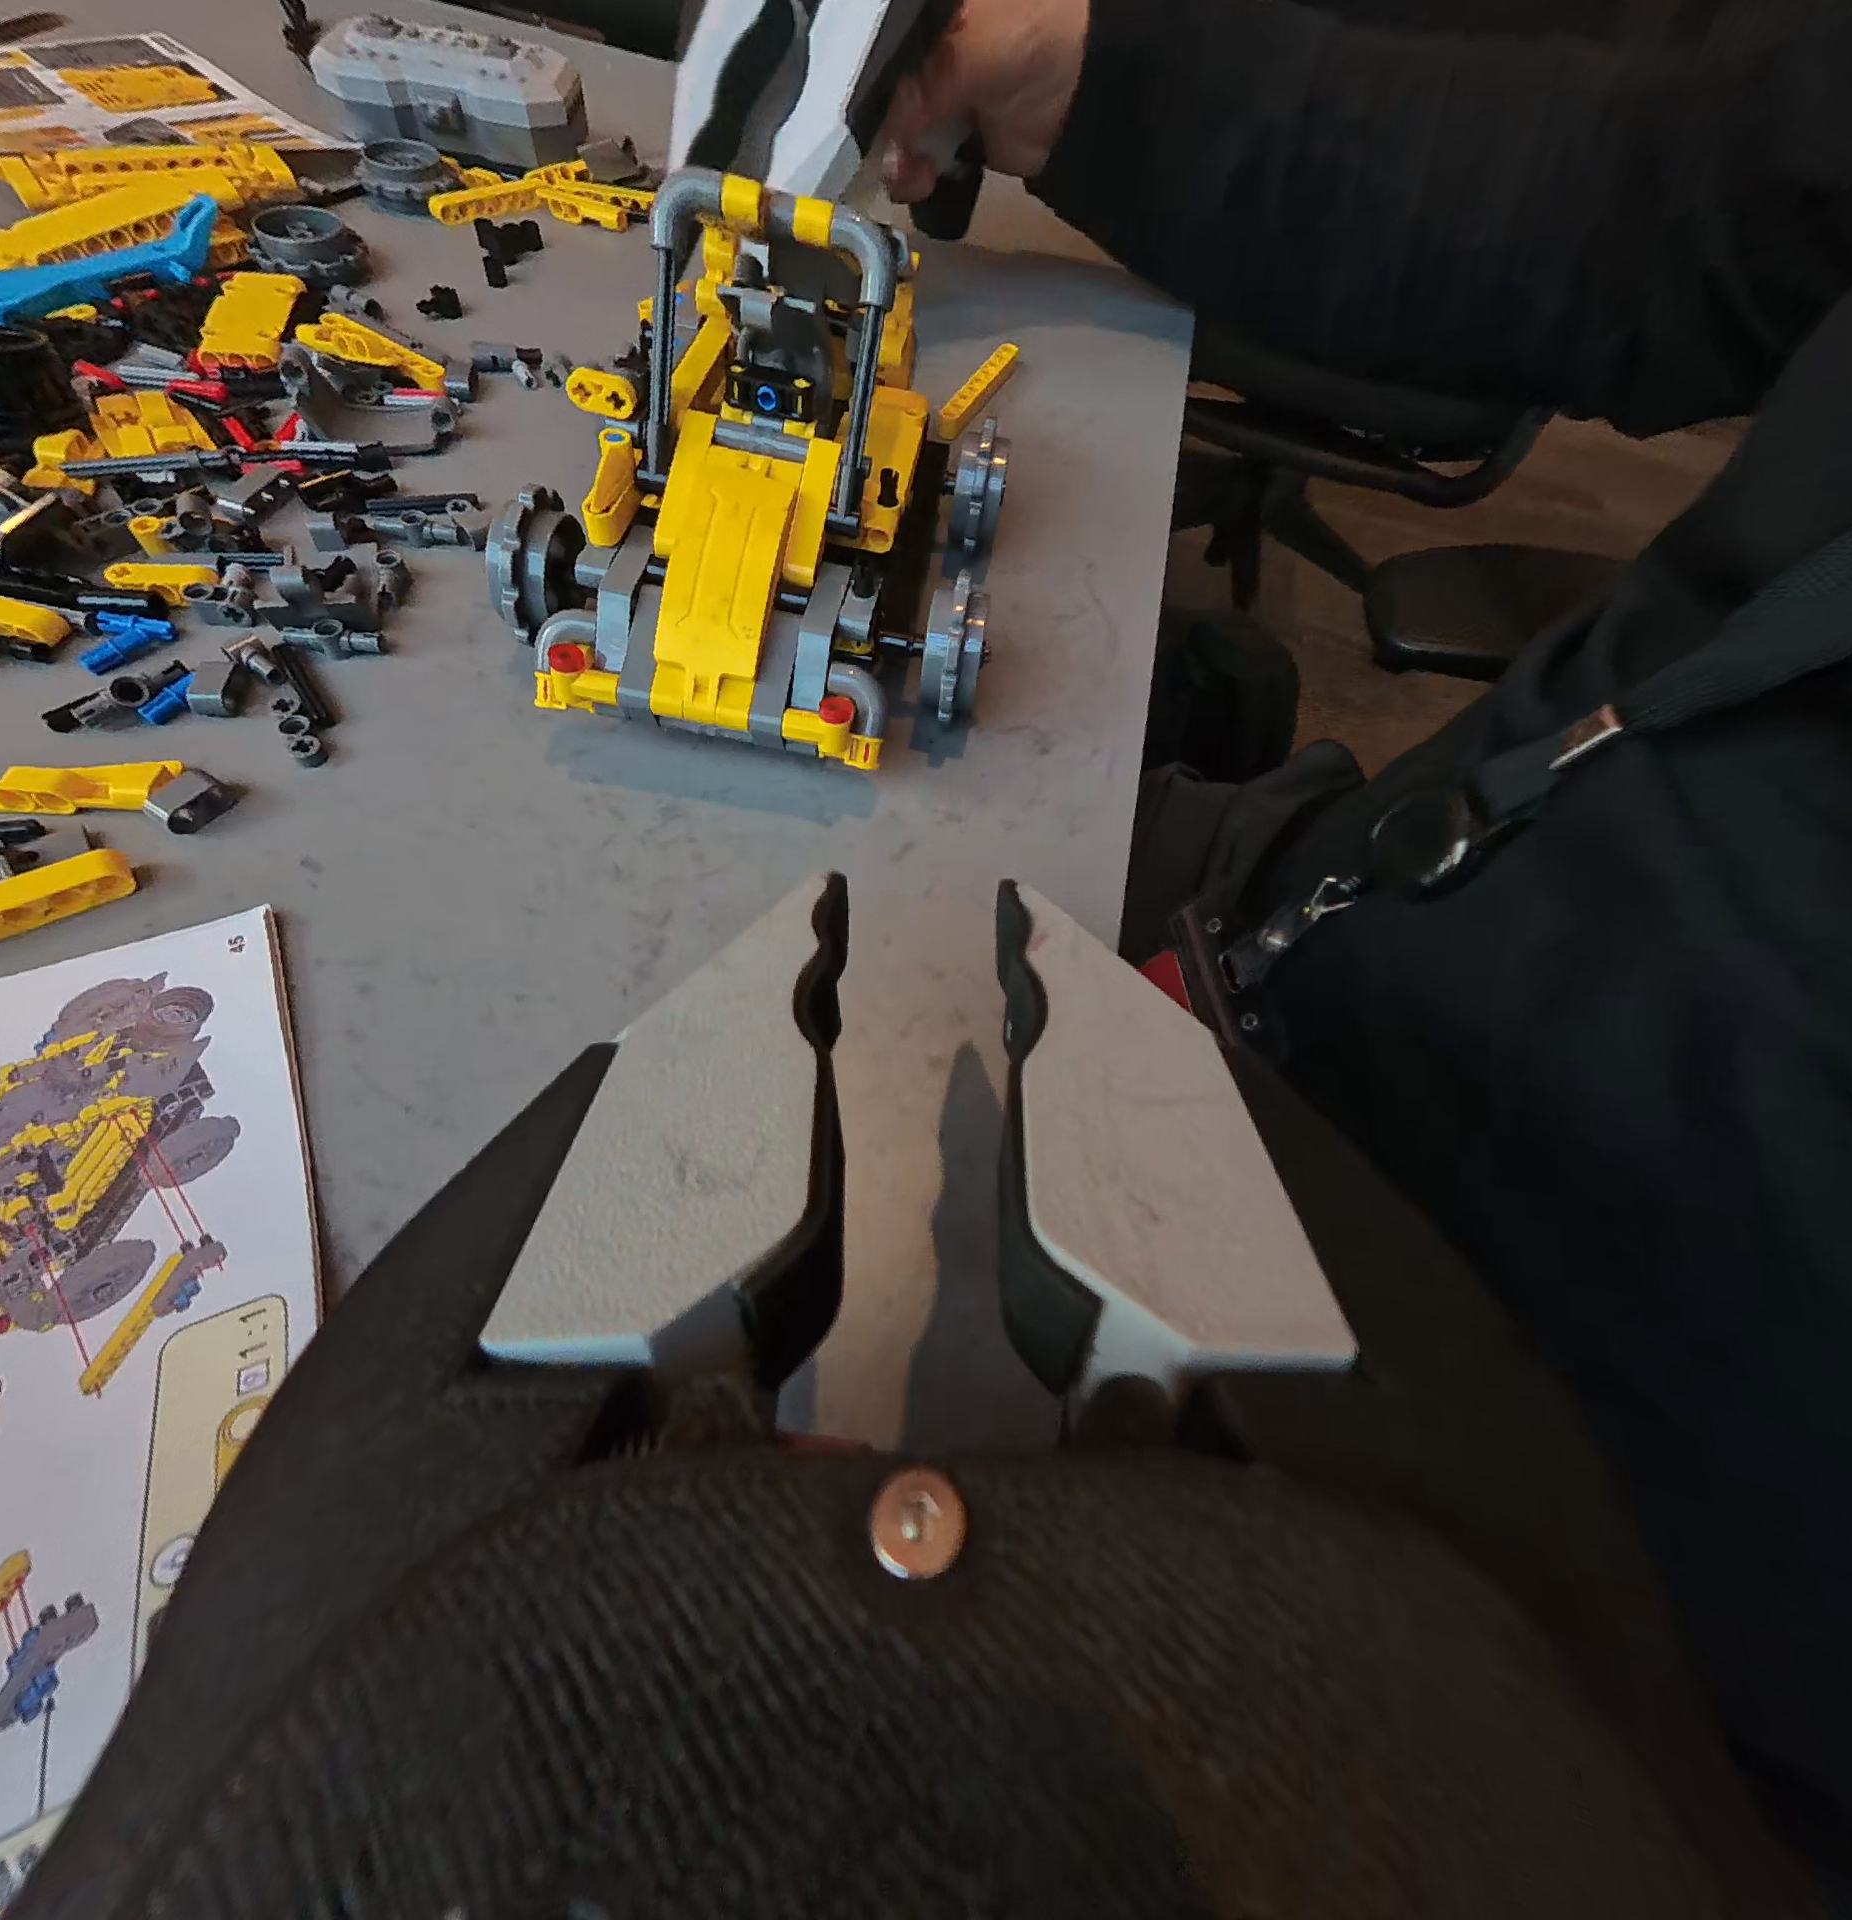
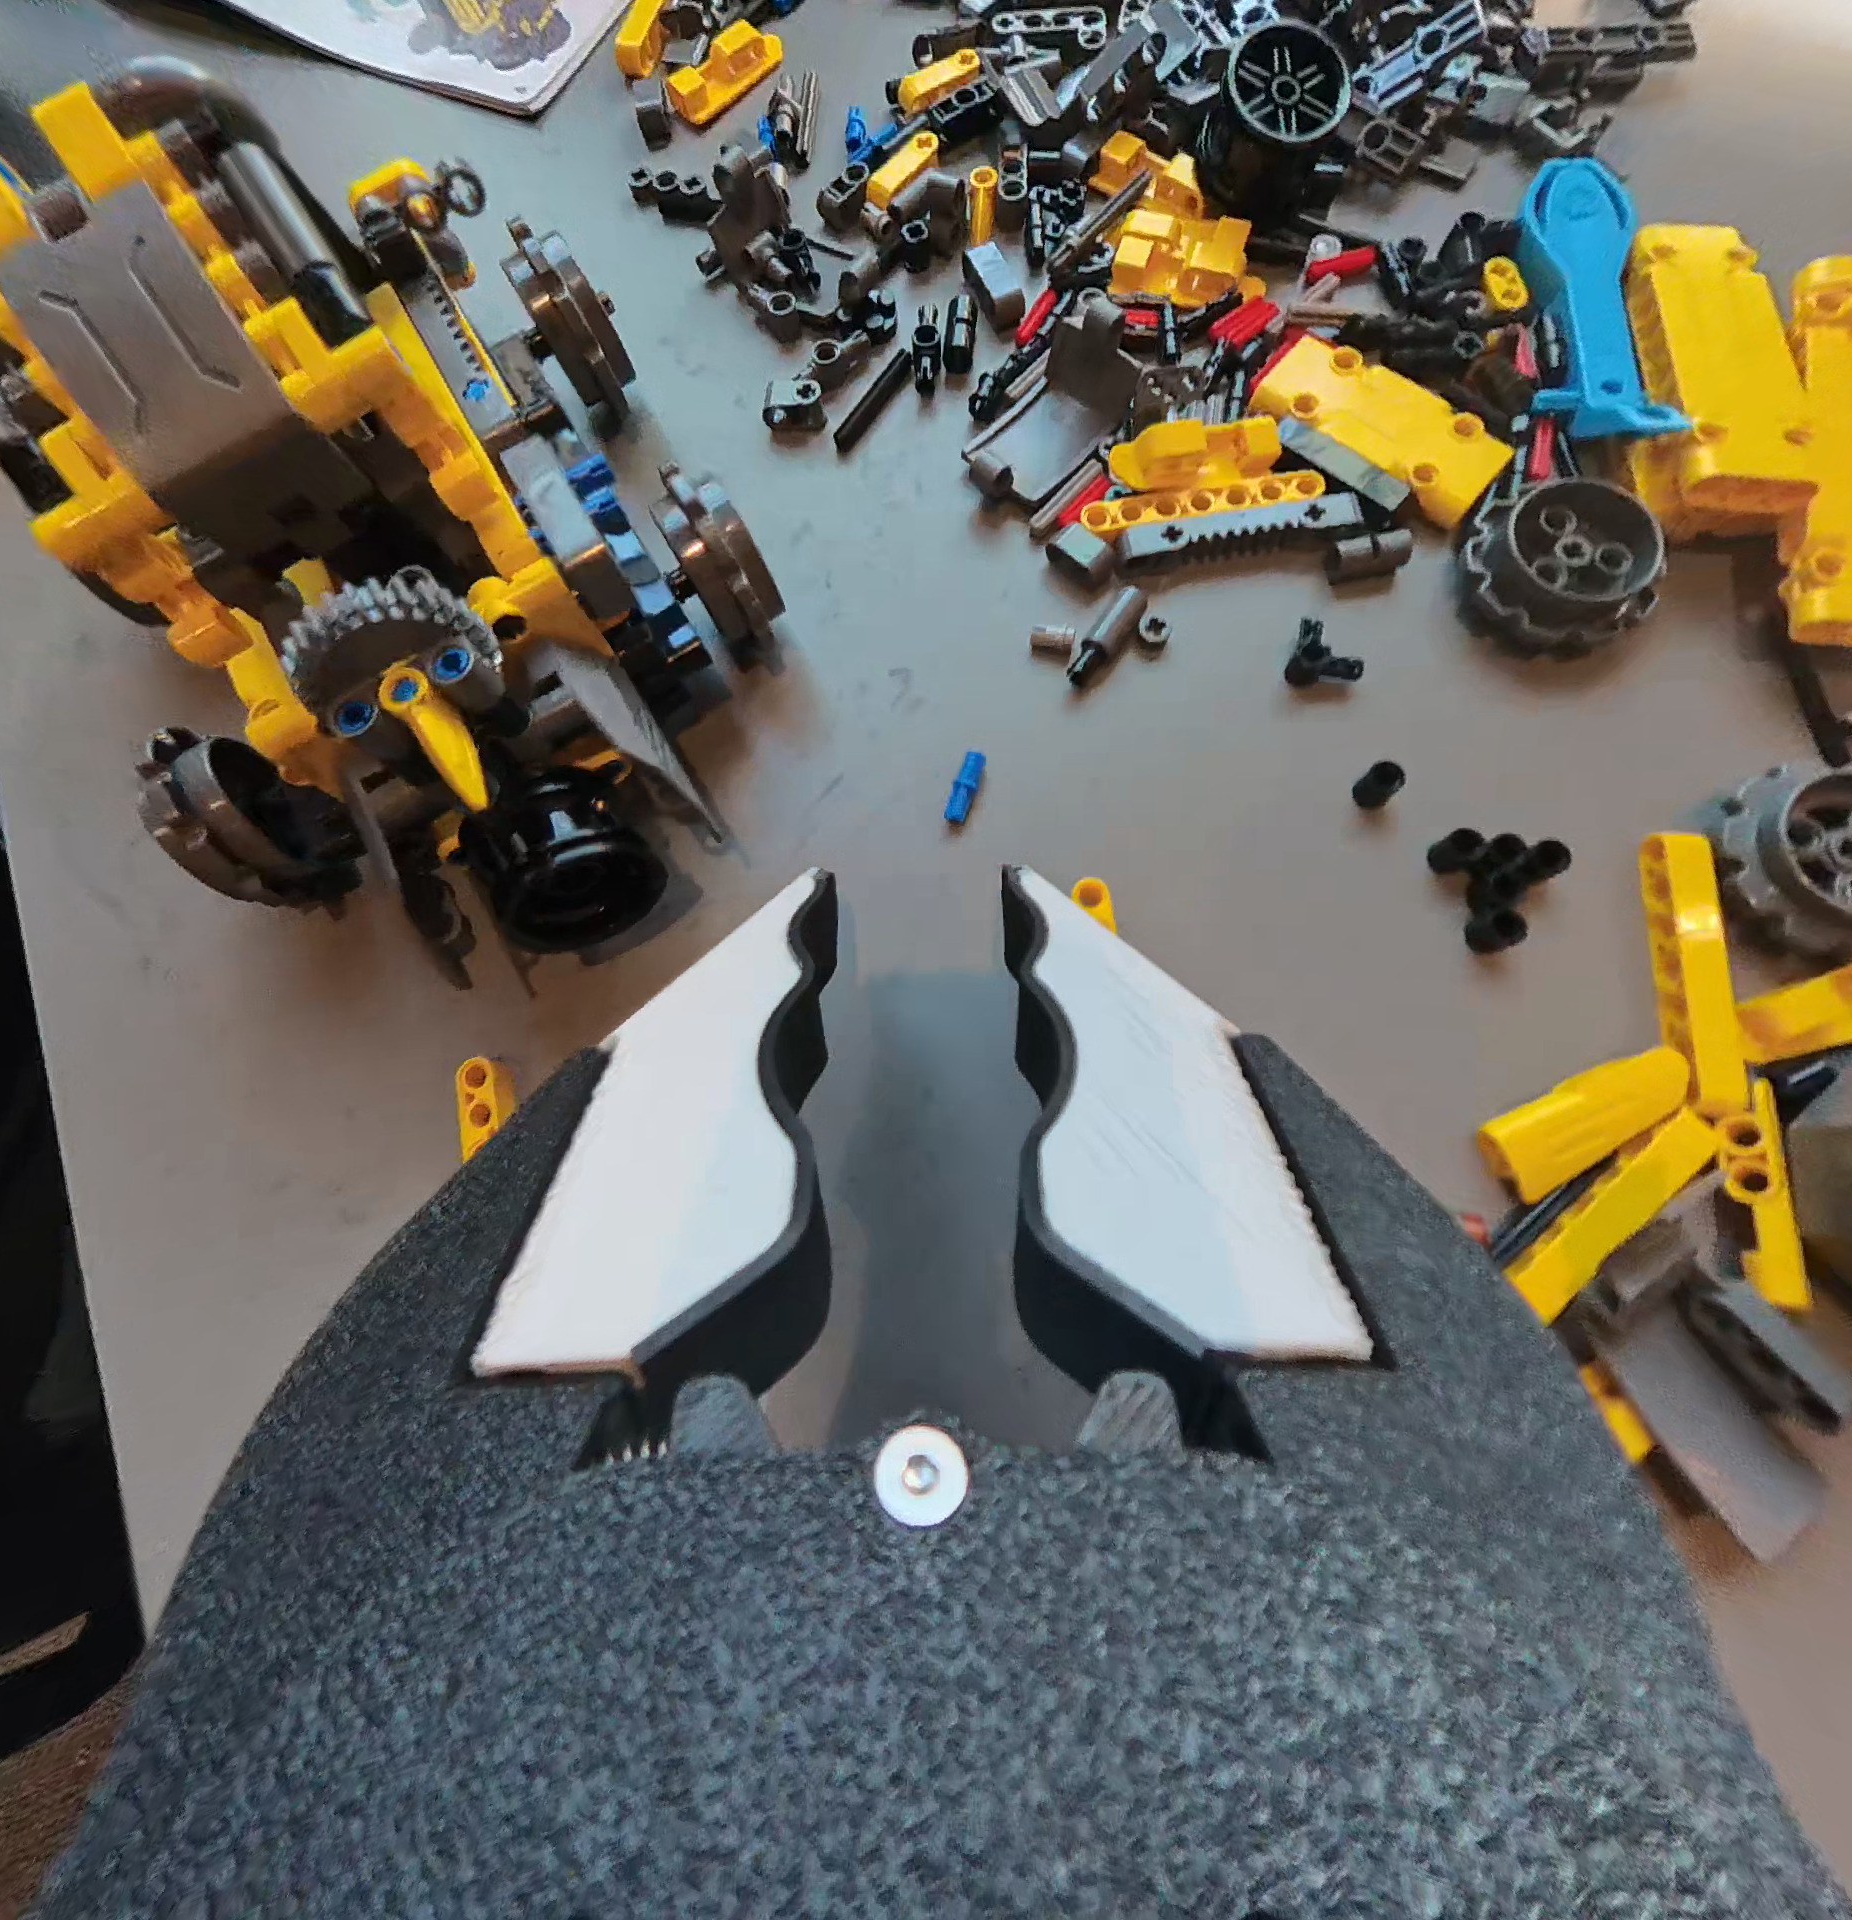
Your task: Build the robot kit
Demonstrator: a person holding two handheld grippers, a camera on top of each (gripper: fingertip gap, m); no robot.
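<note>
The blocky yellow and grey toy car (image 1: 730,540) of shiny plastic bricks sits on the smooth grey table (image 1: 548,883), and the left gripper (image 1: 920,914) and right gripper (image 2: 917,904) both hang apart and empty.

Grey table (image 1: 548,894) carries a part-built yellow and grey brick vehicle (image 1: 740,540), standing upright near the table's edge. Beside it, a spread of loose pieces (image 2: 1192,312), mostly yellow, black and grey, with red pins mixed in. A blue tool (image 2: 1587,301) lies among yellow panels. One small blue pin (image 2: 964,788) lies apart on bare table. Open instruction booklet (image 1: 122,1247) lies flat at the near corner. Grey box-shaped unit (image 1: 449,88) sits at the far side, possibly a battery housing.
</note>
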